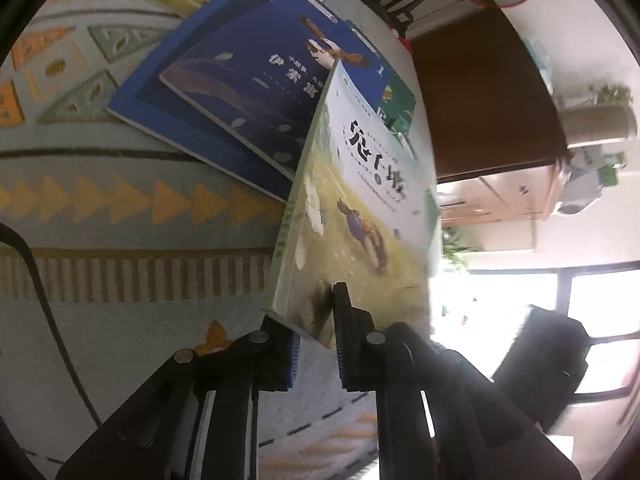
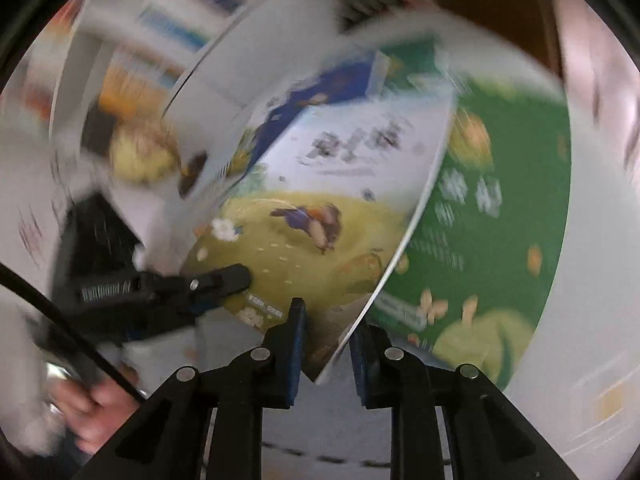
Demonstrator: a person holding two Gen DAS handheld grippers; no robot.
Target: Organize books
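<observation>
Clamping the lower edge of a pale green picture book (image 1: 352, 216), our left hand-held gripper (image 1: 316, 332) has one pad on each face of the cover and holds the book tilted up off the rug (image 1: 120, 200). Toward 11 o'clock from that book, a dark blue book (image 1: 248, 92) lies on a larger blue book (image 1: 160, 92), both flat on the rug. Our right hand-held gripper (image 2: 326, 344) straddles the bottom corner of the same picture book (image 2: 320, 208); through the blur we cannot tell whether it pinches it. At 2 o'clock of that corner a green book (image 2: 500, 200) lies underneath. At 9 o'clock, the left hand-held gripper (image 2: 224, 280) bites the cover.
</observation>
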